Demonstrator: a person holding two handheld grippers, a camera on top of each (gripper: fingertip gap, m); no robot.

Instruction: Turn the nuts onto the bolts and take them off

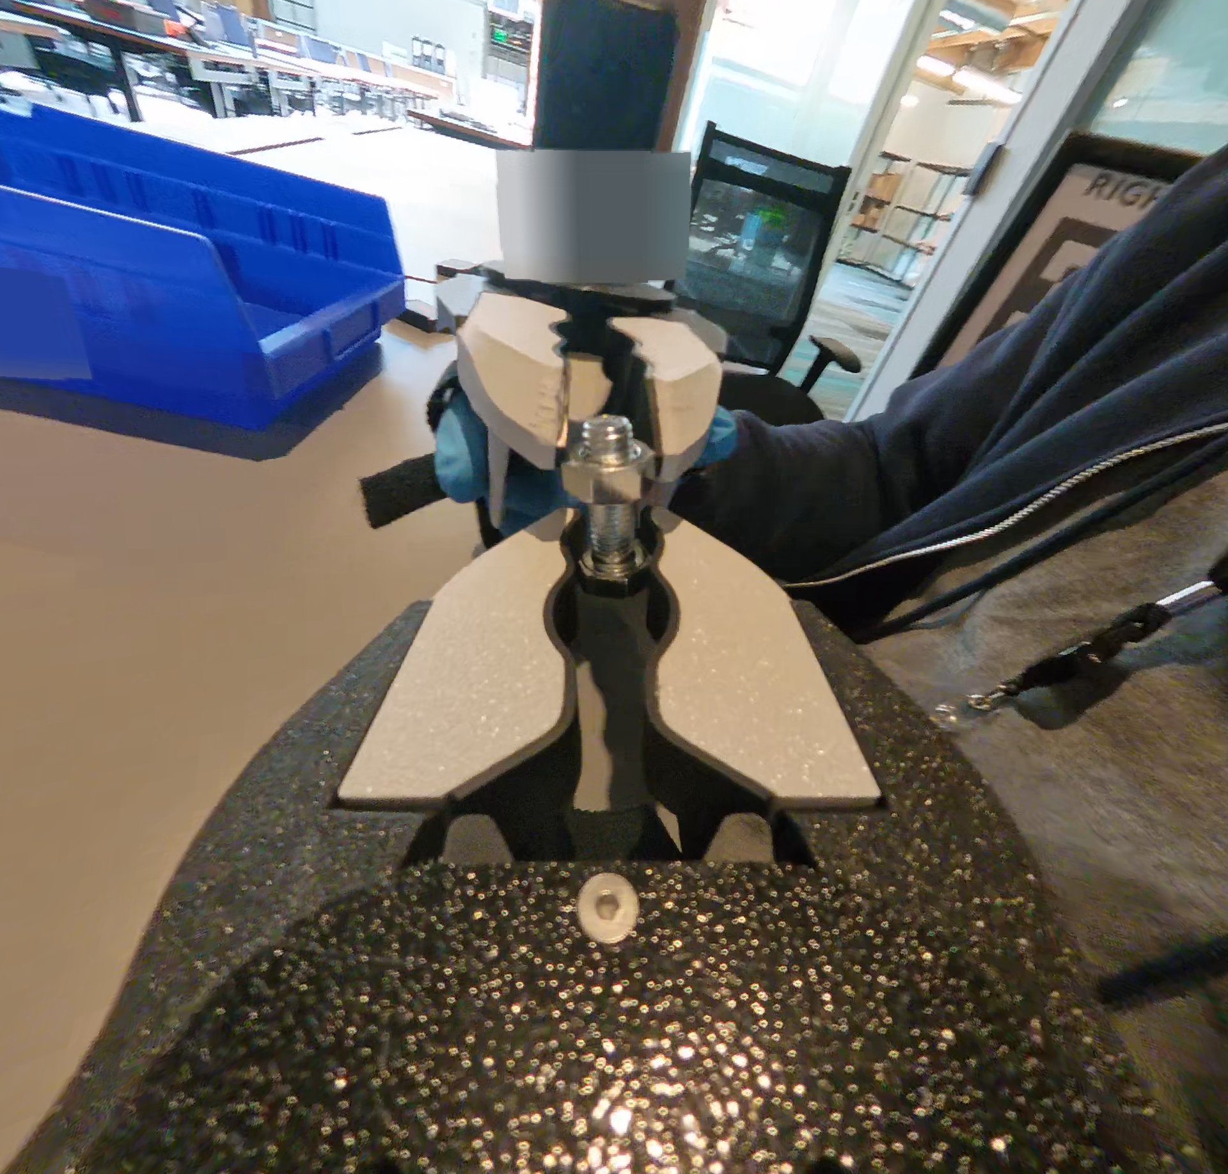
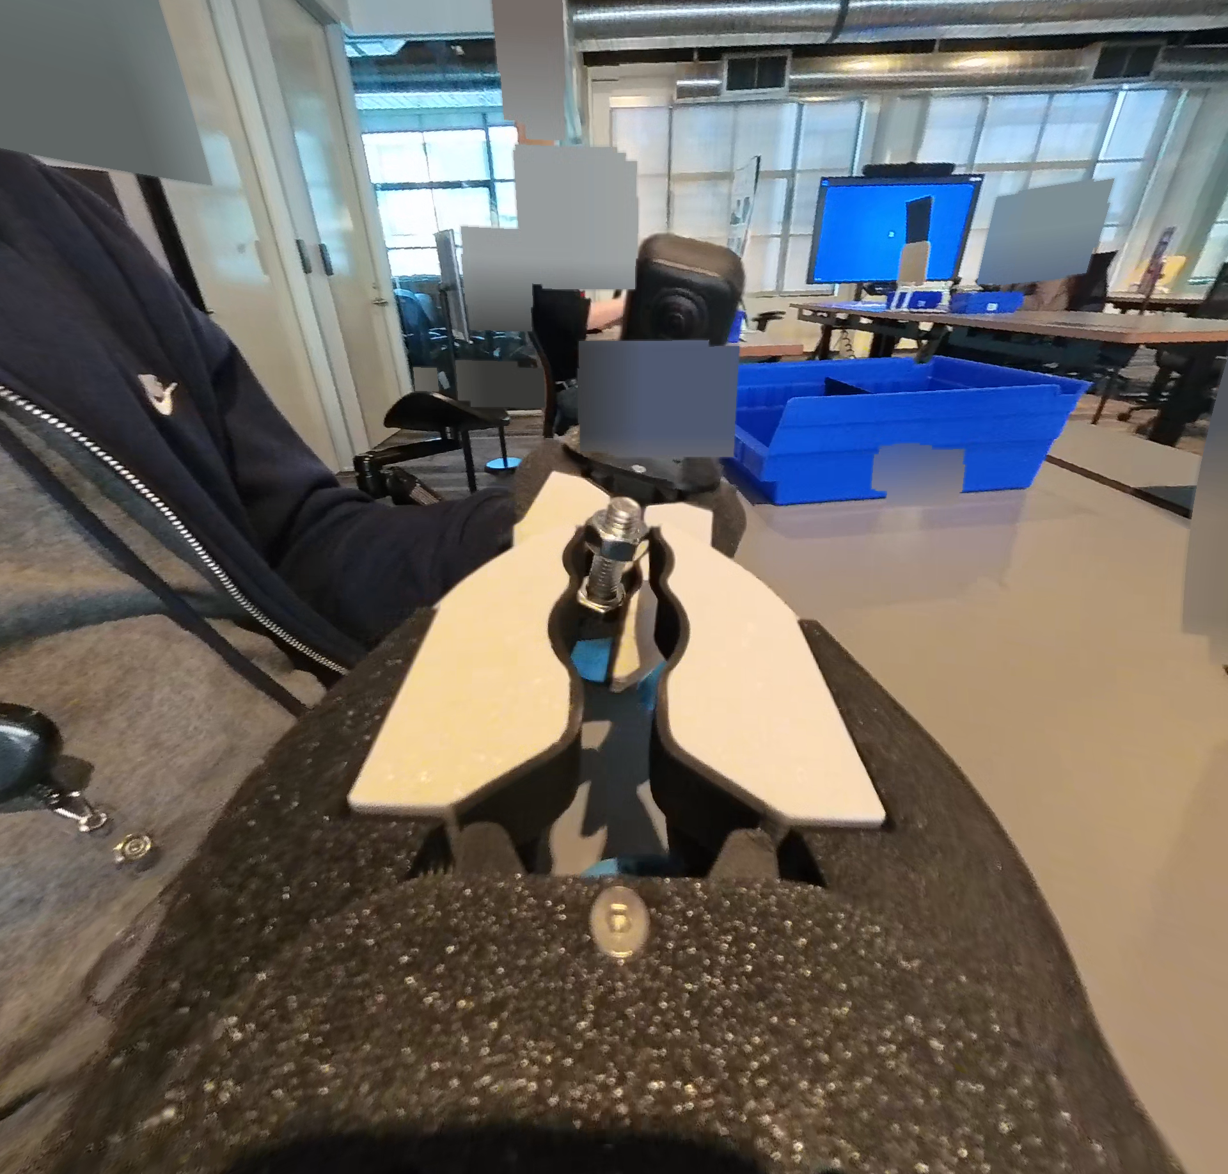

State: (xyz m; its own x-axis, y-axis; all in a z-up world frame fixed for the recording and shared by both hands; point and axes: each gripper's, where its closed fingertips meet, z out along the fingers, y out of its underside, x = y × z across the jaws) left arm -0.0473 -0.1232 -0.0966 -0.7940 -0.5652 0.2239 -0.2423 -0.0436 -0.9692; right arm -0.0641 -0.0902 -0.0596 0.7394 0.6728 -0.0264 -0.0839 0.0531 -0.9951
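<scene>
A silver bolt (image 1: pixel 606 534) stands roughly upright between my two grippers, which face each other above the table. A silver hex nut (image 1: pixel 603 472) sits on its thread near the tip. My left gripper (image 1: pixel 610 544) is shut on the bolt's lower end, around its head (image 1: pixel 608 580). My right gripper (image 1: pixel 608 457) comes from the far side and is shut on the nut. In the right wrist view the right gripper (image 2: pixel 618 538) clamps the nut (image 2: pixel 613 544), with the bolt head (image 2: pixel 598 600) lower in the finger gap and the left gripper's fingers (image 2: pixel 548 500) behind.
A large blue bin (image 1: pixel 199 291) stands on the beige table (image 1: pixel 166 577) to my left; it also shows in the right wrist view (image 2: pixel 897 424). The person's dark sleeve (image 1: pixel 930 444) and grey top are close on the right. A black office chair (image 1: pixel 764 245) stands behind. Some 4 cm of space lies between my two pairs of fingers.
</scene>
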